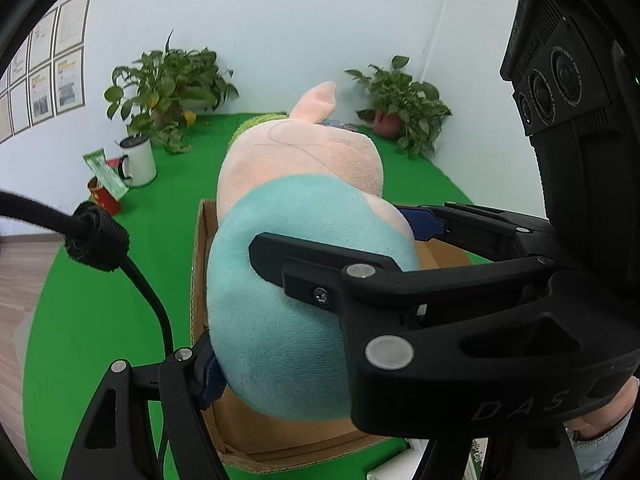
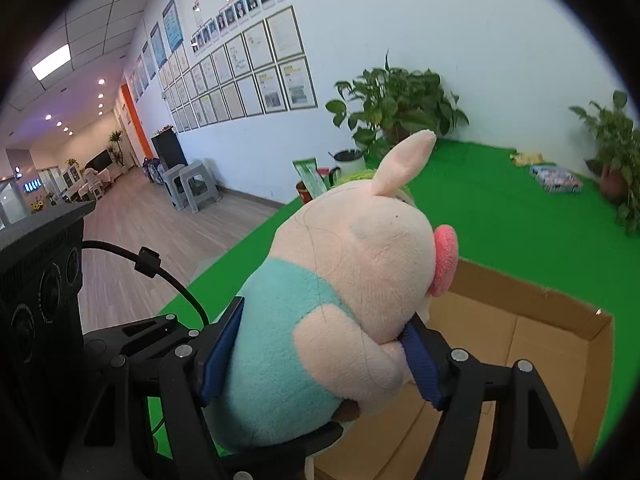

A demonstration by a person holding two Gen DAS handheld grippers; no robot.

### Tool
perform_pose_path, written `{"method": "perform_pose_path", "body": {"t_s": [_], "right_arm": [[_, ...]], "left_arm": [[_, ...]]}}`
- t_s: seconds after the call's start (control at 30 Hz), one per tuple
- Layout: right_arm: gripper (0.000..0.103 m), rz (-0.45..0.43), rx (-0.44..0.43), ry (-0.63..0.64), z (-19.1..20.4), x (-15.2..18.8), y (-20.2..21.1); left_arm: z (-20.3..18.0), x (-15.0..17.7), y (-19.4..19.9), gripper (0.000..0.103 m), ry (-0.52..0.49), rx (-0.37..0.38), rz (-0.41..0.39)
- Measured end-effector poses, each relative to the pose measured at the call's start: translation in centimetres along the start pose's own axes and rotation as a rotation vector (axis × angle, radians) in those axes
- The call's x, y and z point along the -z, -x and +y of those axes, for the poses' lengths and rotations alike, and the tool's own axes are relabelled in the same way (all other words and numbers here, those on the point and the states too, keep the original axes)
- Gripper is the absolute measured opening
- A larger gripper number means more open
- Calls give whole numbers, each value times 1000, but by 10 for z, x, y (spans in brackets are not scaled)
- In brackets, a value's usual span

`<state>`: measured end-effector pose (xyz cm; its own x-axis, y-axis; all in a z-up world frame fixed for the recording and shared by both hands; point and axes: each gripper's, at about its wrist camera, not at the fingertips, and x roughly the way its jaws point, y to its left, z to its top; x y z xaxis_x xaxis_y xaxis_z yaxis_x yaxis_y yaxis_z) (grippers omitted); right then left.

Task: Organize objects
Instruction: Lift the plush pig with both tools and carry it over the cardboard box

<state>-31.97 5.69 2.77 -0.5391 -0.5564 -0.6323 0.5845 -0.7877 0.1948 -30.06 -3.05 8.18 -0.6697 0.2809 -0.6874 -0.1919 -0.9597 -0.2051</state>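
A plush pig [image 1: 296,240] with a pink head and light blue shirt is held over an open cardboard box [image 1: 240,436] on the green mat. My left gripper [image 1: 316,300] is shut on the pig's body; its blue pads press the left and right sides. My right gripper [image 2: 320,352] is also shut on the pig [image 2: 332,308], blue pads on both flanks, and it crosses the left wrist view as a large black frame. The box [image 2: 532,344] lies open below and to the right of the pig in the right wrist view.
A white mug [image 1: 138,160], a red tin [image 1: 102,196] and a green packet [image 1: 104,172] stand at the mat's far left. Two potted plants [image 1: 172,88] [image 1: 404,100] stand against the wall. A flat patterned pack [image 2: 556,178] lies at the back right.
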Motion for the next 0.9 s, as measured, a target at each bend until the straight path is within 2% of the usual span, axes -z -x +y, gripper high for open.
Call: {"method": "perform_pose_path", "body": {"t_s": [0.07, 0.23, 0.3, 0.5, 0.63, 0.7, 0.9], "right_arm": [[73, 12, -12, -12, -8, 4, -8], [73, 51, -37, -45, -18, 17, -28], [73, 64, -46, -57, -22, 21, -35], [73, 118, -107, -72, -27, 48, -68], [73, 152, -140, -85, -27, 60, -84], [73, 164, -165, -94, -26, 65, -88], [73, 155, -236, -82, -23, 68, -83]], "left_arm": [[7, 13, -15, 70, 10, -5, 22], [2, 93, -17, 70, 23, -11, 65], [11, 109, -30, 70, 33, -18, 83], [48, 134, -77, 70, 74, -43, 147], [55, 157, -88, 74, 97, -77, 196], [54, 159, -86, 75, 73, -100, 206], [53, 166, -61, 77, 89, -59, 218]]}}
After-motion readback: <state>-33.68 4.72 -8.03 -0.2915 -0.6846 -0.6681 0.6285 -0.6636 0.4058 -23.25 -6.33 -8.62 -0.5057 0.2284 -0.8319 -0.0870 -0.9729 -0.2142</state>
